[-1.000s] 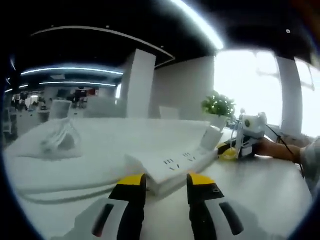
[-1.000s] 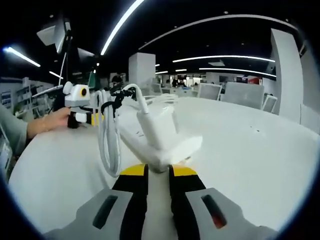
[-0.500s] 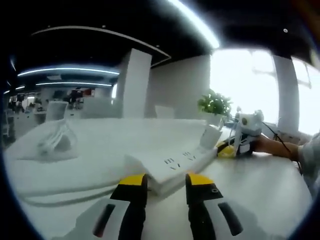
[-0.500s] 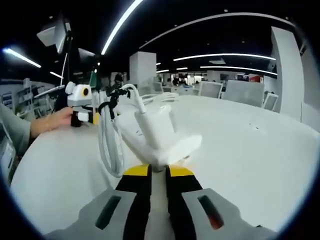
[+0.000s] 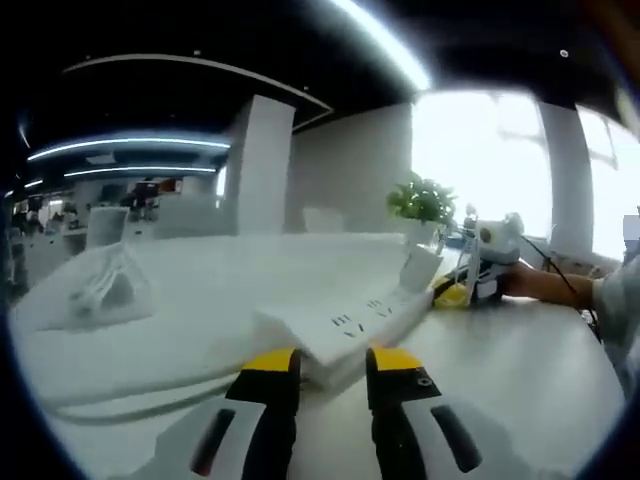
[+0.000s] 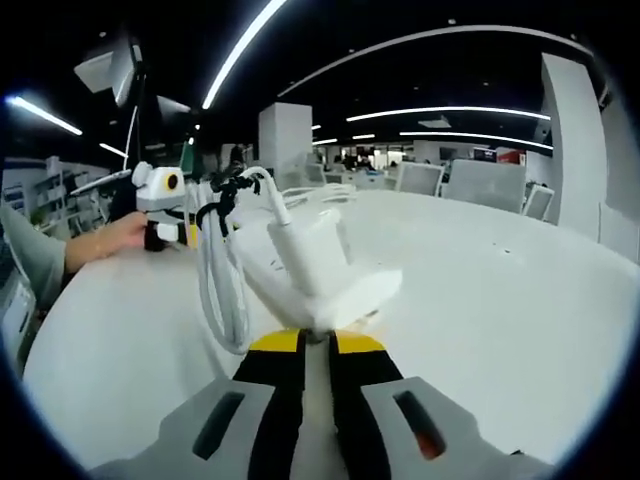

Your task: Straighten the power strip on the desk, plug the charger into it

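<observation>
On a white bench (image 6: pixel 520 300) in an open office, the right gripper (image 6: pixel 316 345) clenches its yellow-tipped fingers (image 6: pixel 276 344) on the base of a white charger (image 6: pixel 312 262), which stands up just above the fingertips with its looped cable (image 6: pixel 222 270) hanging to their left. In the left gripper view, the left gripper (image 5: pixel 319 362) sits at the near end of the white power strip (image 5: pixel 345 328), fingers (image 5: pixel 268 362) parted either side of that end; whether they actually grip it cannot be told. The strip lies flat on the bench, its long axis running away from those fingers and up to their right, sockets facing up, toward the charger (image 5: pixel 421 268) held at its far end. By this reading the right hand is the nearer to plugging in, with the charger poised beside the strip's far sockets, while the left steadies the near end.
</observation>
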{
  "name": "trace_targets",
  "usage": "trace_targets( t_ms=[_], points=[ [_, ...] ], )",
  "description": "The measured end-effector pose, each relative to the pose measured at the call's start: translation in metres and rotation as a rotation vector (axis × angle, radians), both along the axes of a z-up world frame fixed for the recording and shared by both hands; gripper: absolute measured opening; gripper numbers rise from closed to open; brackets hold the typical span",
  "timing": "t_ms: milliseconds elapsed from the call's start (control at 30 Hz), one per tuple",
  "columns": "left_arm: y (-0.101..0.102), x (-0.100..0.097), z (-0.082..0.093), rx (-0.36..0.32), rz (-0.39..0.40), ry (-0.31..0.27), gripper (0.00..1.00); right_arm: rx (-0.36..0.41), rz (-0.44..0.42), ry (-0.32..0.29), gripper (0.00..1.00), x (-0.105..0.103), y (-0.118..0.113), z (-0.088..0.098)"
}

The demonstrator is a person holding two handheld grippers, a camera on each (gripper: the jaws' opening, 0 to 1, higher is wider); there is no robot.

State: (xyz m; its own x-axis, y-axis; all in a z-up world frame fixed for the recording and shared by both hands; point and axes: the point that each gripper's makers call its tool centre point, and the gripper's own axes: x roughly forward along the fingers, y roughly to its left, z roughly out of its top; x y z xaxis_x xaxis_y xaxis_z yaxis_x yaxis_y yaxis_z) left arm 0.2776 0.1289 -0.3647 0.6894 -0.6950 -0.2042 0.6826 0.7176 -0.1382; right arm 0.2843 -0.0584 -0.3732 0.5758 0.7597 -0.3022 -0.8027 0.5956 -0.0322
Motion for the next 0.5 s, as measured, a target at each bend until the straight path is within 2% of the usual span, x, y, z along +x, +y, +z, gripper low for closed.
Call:
trace_targets(
  t_ms=[233,500],
  points=[
    [-0.012,-0.011,0.001,0.014,-0.036,-0.007,0.29,-0.007,0.004,-0.012,0.09,-0.012,-0.012,0.002],
    [-0.019,-0.018,0.001,0.014,-0.042,0.000,0.29,-0.007,0.016,-0.008,0.09,-0.021,-0.020,0.003]
  ],
)
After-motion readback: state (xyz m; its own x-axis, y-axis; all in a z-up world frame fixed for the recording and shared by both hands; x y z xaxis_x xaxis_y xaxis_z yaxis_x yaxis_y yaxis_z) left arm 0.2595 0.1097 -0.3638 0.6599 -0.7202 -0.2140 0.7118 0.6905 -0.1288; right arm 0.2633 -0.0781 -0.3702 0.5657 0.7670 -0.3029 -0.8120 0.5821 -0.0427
